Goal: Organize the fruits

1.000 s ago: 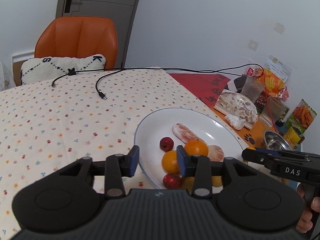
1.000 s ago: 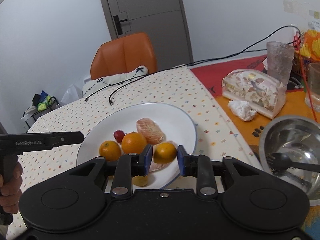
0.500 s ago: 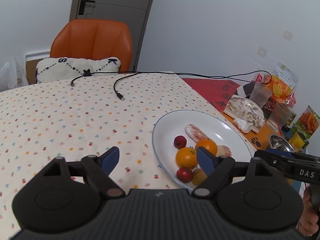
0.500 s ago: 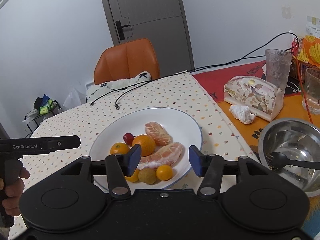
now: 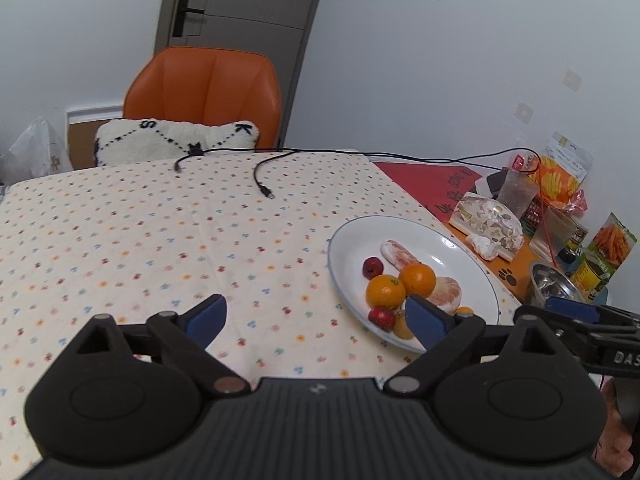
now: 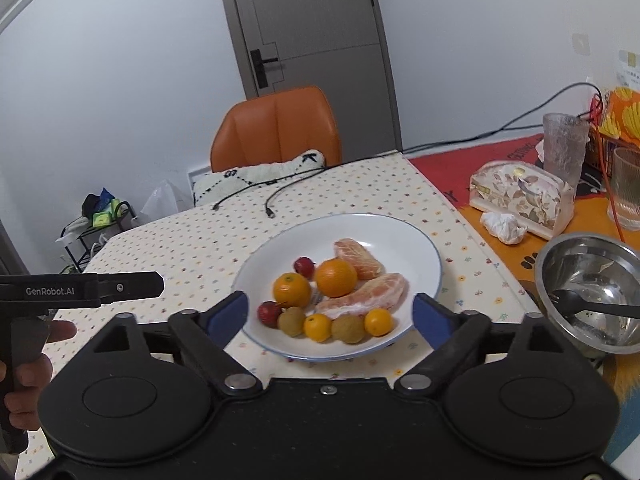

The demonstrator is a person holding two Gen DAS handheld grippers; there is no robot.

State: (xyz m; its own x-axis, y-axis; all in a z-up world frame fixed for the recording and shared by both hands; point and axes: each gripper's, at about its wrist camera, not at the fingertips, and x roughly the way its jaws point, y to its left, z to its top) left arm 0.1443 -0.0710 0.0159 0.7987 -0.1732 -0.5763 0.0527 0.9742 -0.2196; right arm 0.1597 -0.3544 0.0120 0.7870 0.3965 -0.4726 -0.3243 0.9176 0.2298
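Note:
A white plate (image 6: 400, 232) (image 5: 452, 248) on the dotted tablecloth holds two oranges (image 6: 336, 278) (image 5: 417, 279), two peeled citrus pieces (image 6: 366, 294), small red fruits (image 6: 304, 266), two small yellow citrus (image 6: 378, 322) and brownish round fruits (image 6: 348, 329). My right gripper (image 6: 330, 314) is open, raised just in front of the plate's near rim, holding nothing. My left gripper (image 5: 316, 318) is open wide and empty, to the left of the plate, with its right finger (image 5: 426, 318) over the plate's near-left rim.
A steel bowl (image 6: 592, 292) with a black spoon sits right of the plate. Beyond it are a tissue box (image 6: 520, 196), crumpled tissue (image 6: 502, 227), glasses (image 6: 564, 148) and snack packets. Black cables (image 5: 260, 176) lie at the table's far edge by an orange chair (image 5: 204, 92).
Both grippers opened and drew back from the plate. The small yellow fruit that sat between my right gripper's fingers now lies on the plate's near side.

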